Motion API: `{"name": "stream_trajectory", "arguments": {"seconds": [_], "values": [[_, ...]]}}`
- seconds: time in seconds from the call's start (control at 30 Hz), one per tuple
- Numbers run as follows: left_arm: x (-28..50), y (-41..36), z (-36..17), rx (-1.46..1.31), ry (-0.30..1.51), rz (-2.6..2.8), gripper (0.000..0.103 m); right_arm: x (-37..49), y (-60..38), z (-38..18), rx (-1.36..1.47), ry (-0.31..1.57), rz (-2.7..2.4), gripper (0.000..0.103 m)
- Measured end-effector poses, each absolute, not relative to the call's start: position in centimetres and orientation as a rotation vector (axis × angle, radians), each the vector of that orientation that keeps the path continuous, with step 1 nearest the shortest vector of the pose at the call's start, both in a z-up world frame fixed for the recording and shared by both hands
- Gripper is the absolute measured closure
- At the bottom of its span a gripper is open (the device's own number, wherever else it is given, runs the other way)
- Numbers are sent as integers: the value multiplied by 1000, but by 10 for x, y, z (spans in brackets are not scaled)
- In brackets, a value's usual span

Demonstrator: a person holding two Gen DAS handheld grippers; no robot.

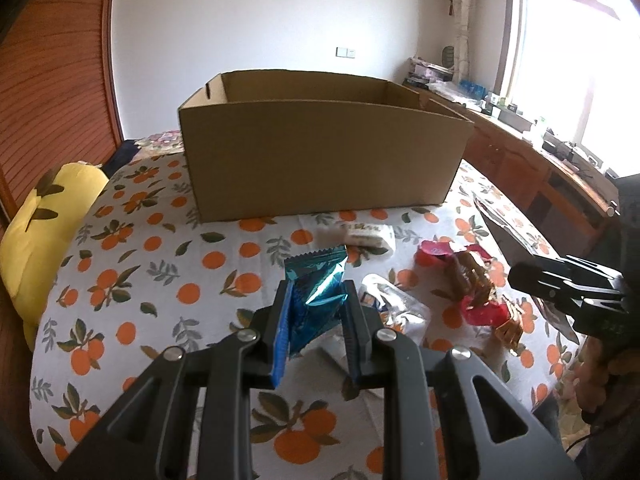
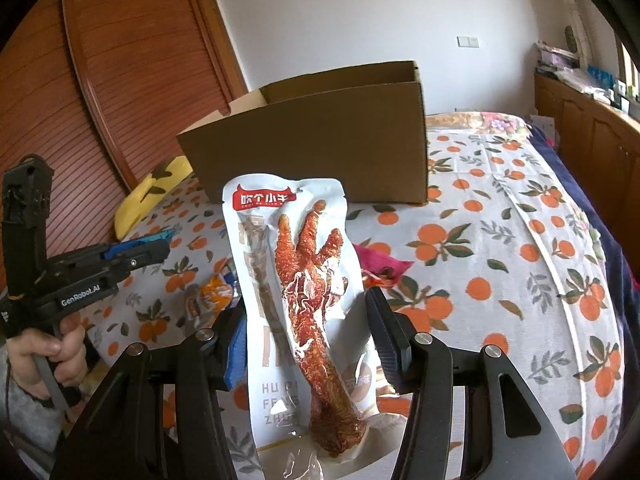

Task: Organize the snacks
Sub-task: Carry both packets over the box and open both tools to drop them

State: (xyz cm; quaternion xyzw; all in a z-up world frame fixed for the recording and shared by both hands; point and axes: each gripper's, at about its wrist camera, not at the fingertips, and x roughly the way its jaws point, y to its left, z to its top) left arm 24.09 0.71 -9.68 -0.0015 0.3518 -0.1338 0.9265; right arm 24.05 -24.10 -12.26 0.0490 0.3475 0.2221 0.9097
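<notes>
My left gripper [image 1: 316, 300] is clamped on a blue snack packet [image 1: 316, 292], with the cardboard box [image 1: 324, 152] straight ahead. My right gripper [image 2: 308, 320] grips a white chicken-foot pouch [image 2: 304, 312]; the box [image 2: 312, 148] stands beyond it.

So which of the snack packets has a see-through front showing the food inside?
The white chicken-foot packet in the right gripper: its clear window shows the red-brown foot. The blue packet in the left gripper is opaque foil.

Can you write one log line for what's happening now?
left gripper: holds teal packet | right gripper: holds chicken-foot pouch | cardboard box: ahead
</notes>
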Motion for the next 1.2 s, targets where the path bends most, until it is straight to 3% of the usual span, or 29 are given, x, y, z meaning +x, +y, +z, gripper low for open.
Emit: {"name": "stream_trajectory", "arguments": {"seconds": [0.53,1.2], "values": [[265,-4,-64,1,655,-333,82,258,-252,-98,83,681,448,49],[345,5,-17,51,567,-362,81,320,-232,-24,-92,567,474,49]]}}
